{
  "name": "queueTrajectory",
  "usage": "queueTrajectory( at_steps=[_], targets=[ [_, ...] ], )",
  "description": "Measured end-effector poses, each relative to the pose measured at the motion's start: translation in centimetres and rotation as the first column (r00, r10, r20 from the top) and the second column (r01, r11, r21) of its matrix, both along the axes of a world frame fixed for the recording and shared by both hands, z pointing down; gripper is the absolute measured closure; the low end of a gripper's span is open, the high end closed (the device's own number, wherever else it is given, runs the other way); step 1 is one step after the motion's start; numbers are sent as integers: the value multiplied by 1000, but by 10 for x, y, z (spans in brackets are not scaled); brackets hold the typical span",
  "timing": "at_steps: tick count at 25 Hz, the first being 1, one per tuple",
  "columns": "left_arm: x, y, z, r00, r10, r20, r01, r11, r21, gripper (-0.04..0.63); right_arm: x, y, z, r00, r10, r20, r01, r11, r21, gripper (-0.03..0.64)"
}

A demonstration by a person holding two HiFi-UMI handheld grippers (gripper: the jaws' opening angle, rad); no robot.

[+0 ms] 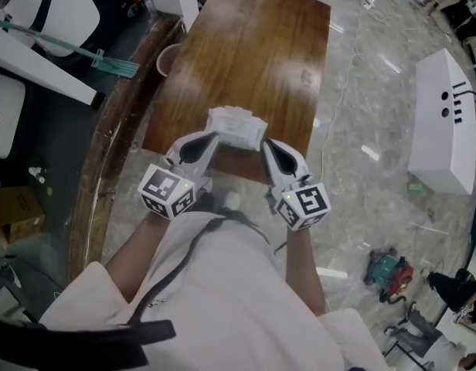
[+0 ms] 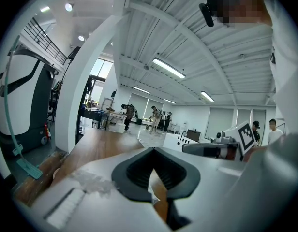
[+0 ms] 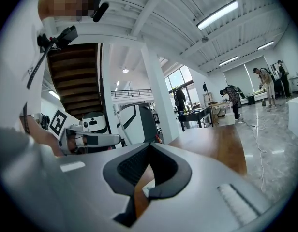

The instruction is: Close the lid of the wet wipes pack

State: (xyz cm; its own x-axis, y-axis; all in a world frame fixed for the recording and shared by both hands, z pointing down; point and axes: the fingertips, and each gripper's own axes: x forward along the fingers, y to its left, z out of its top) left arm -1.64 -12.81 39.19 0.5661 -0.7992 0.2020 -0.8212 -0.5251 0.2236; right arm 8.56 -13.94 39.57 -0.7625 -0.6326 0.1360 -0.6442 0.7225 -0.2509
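The white wet wipes pack lies on the brown wooden table, close to its near edge. I cannot tell how its lid stands. My left gripper points at the pack's left end and my right gripper at its right end, each with its tips just short of the pack. Both are shut with nothing between the jaws. The left gripper view shows its tips meeting over the table; the right gripper view shows the same. Each gripper view also catches the other gripper.
A pale cup stands at the table's left edge. A curved wooden ledge runs along the left. A white cabinet and a teal tool sit on the marble floor to the right. People stand far off.
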Motion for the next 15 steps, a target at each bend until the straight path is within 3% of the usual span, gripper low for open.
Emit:
queueTrajectory(
  at_steps=[15],
  targets=[
    [-3, -52, 31, 987, 150, 51, -148, 988, -46, 591, -12, -67, 30, 997, 63, -51, -64, 997, -30, 607]
  ],
)
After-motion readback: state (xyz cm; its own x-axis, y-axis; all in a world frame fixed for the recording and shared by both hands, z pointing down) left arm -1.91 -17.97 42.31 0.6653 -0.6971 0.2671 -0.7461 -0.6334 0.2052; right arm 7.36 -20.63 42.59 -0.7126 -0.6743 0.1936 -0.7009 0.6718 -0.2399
